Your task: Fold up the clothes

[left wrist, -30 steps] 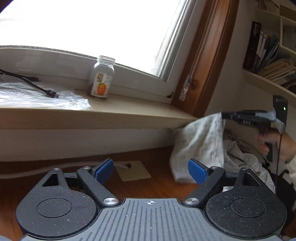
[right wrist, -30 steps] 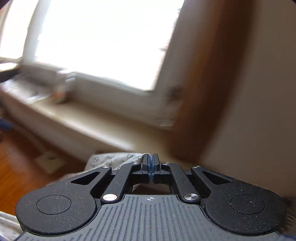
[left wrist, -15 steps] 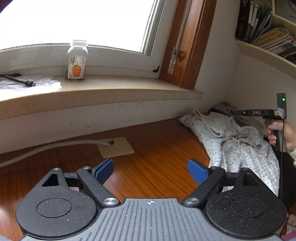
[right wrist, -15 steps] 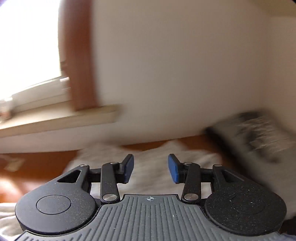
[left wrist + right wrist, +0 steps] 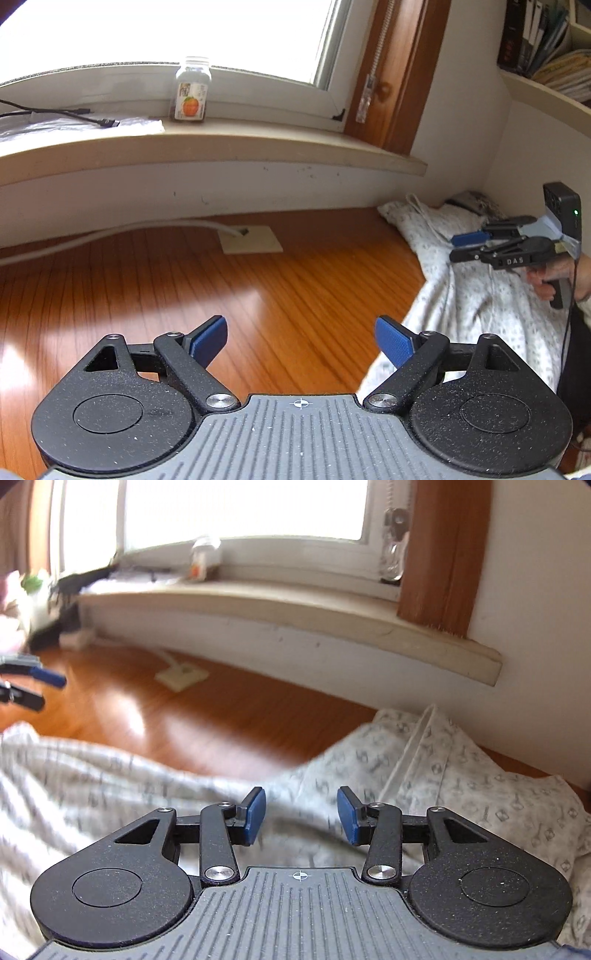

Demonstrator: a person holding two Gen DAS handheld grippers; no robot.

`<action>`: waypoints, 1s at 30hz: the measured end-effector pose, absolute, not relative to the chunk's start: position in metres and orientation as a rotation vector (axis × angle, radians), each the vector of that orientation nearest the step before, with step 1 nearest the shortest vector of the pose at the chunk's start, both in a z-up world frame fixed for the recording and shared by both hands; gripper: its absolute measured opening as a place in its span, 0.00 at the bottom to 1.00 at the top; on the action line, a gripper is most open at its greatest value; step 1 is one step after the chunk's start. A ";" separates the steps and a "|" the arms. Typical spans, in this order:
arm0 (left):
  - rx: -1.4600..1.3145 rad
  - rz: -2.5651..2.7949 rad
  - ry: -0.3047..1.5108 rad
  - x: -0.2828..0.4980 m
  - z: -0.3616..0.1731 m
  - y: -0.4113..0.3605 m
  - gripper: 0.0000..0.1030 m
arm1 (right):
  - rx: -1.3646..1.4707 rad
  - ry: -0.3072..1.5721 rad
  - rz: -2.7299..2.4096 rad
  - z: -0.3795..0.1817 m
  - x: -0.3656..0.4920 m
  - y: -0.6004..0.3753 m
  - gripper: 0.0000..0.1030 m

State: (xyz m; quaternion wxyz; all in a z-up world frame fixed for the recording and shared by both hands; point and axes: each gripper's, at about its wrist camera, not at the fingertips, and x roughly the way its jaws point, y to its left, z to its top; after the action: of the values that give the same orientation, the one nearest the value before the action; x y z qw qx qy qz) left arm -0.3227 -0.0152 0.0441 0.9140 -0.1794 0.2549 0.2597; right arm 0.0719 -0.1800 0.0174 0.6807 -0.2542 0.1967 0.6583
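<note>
Garment (image 5: 110, 775) now lies released on the table (image 5: 184, 280); both grippers' fingers (image 5: 255, 814) gape empty.

bright window (image 5: 166, 33) above a pale sill (image 5: 221, 144), white wall (image 5: 184, 192), glossy wooden floor (image 5: 184, 280) catching daylight.

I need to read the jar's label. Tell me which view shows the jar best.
The left wrist view: the jar stands sharp on the windowsill, its orange label facing the camera. The right wrist view shows it small and blurred.

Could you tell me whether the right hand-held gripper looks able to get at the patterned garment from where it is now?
Probably yes: the right hand-held gripper is open right above the patterned garment, with nothing between.
</note>
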 end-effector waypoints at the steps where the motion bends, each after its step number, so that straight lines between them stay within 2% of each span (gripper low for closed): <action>1: -0.367 0.530 0.535 -0.326 0.043 -0.018 0.86 | -0.589 0.434 1.490 0.016 0.069 -0.184 0.43; 3: -0.366 0.523 0.557 -0.331 0.041 -0.024 0.78 | -0.626 0.423 1.486 0.010 0.067 -0.186 0.43; 9: -0.390 0.467 0.618 -0.344 0.031 -0.041 0.69 | -0.677 0.391 1.462 0.000 0.062 -0.176 0.42; 10: -0.397 0.463 0.617 -0.345 0.029 -0.043 0.68 | -0.678 0.385 1.466 0.001 0.061 -0.174 0.36; 11: -0.405 0.462 0.609 -0.346 0.028 -0.044 0.66 | -0.679 0.380 1.476 0.004 0.061 -0.172 0.21; 13: -0.426 0.454 0.596 -0.349 0.027 -0.046 0.60 | -0.673 0.350 1.479 0.010 0.059 -0.172 0.10; 14: -0.442 0.442 0.590 -0.350 0.027 -0.046 0.49 | -0.659 0.328 1.467 0.016 0.060 -0.174 0.03; 17: -0.433 0.430 0.586 -0.346 0.027 -0.048 0.14 | -0.589 0.260 1.432 0.035 0.064 -0.185 0.03; 18: -0.420 0.432 0.580 -0.344 0.028 -0.049 0.11 | -0.565 0.236 1.414 0.042 0.066 -0.190 0.03; 23: -0.353 0.474 0.456 -0.337 0.063 -0.050 0.07 | -0.480 0.120 1.332 0.073 0.073 -0.208 0.03; 27: -0.302 0.560 0.329 -0.342 0.100 -0.045 0.00 | -0.454 0.077 1.295 0.089 0.074 -0.206 0.03; 30: -0.309 0.610 0.317 -0.352 0.107 -0.038 0.00 | -0.503 0.066 1.268 0.087 0.071 -0.197 0.03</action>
State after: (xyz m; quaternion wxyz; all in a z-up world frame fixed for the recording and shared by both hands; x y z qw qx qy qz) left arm -0.3515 -0.0384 0.1075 0.9298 -0.1509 0.1550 0.2979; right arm 0.0710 -0.1971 0.0867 0.7758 -0.2325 0.0305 0.5857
